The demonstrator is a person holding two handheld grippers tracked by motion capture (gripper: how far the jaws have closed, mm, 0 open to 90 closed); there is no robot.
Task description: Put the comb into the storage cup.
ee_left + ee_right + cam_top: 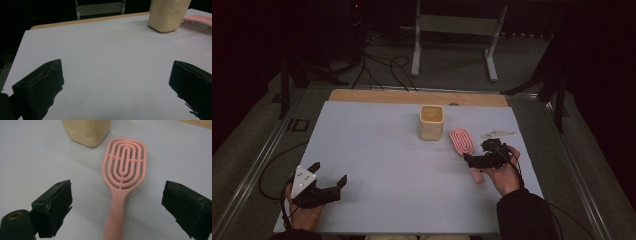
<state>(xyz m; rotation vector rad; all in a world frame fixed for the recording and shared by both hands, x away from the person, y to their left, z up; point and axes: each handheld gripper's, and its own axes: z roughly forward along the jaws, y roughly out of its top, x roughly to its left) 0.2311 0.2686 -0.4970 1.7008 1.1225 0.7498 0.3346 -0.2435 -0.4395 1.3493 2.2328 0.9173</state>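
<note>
A pink hairbrush lies flat on the white table, head toward the far side, bristles down. My right gripper hovers open over its handle, one jaw on each side, not touching it. A cream square container stands upright just left of the brush head. My left gripper rests open near the table's front left corner with nothing between its jaws. The brush also shows at the far right edge of the left gripper view.
A small clear plastic item lies right of the brush. The white table top has a wooden strip at its far edge. Beyond it stand a metal frame and floor cables.
</note>
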